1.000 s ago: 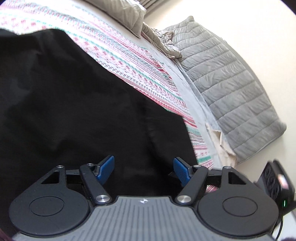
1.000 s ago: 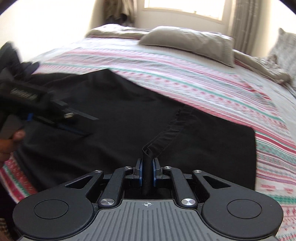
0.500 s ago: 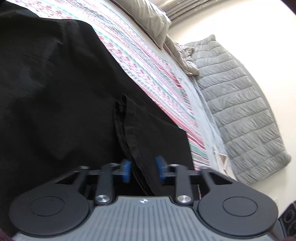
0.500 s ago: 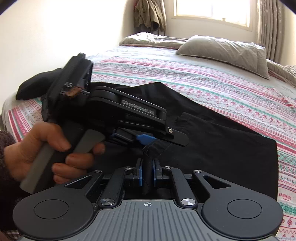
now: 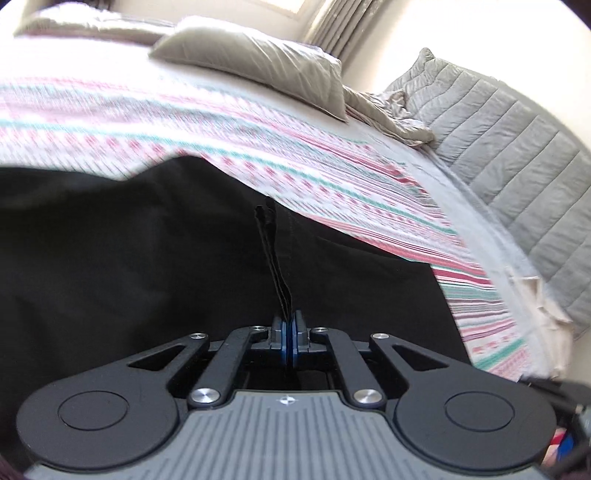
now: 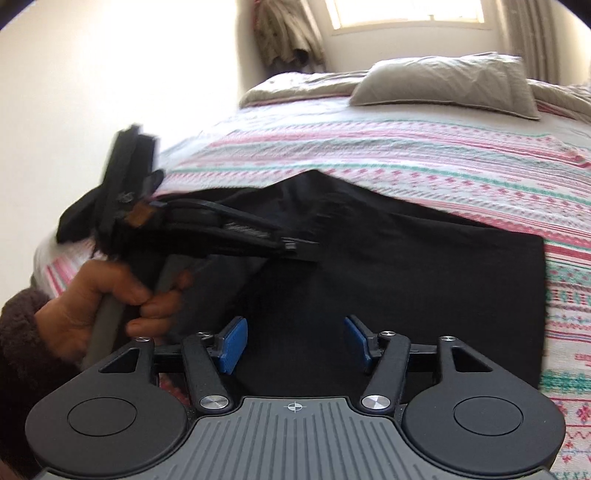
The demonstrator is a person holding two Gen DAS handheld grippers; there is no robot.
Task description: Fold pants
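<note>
Black pants (image 5: 147,258) lie spread on a striped bedspread (image 5: 258,147). My left gripper (image 5: 287,332) is shut on a raised fold of the pants' edge (image 5: 275,258), which stands up from the cloth ahead of the pads. In the right wrist view the pants (image 6: 424,277) fill the middle. My right gripper (image 6: 291,343) is open and empty just above them. The left gripper (image 6: 295,251), held in a hand, shows at the left of that view with cloth lifted at its tip.
Grey pillows (image 5: 266,66) lie at the bed's head below a window (image 6: 406,14). A grey quilted duvet (image 5: 509,147) hangs off the bed's right side. A dark garment (image 6: 74,221) lies at the bed's left corner. A white wall (image 6: 110,74) stands left.
My left gripper has closed on the pants' edge fold and lifted it. My right gripper has let go of that same fold and opened.
</note>
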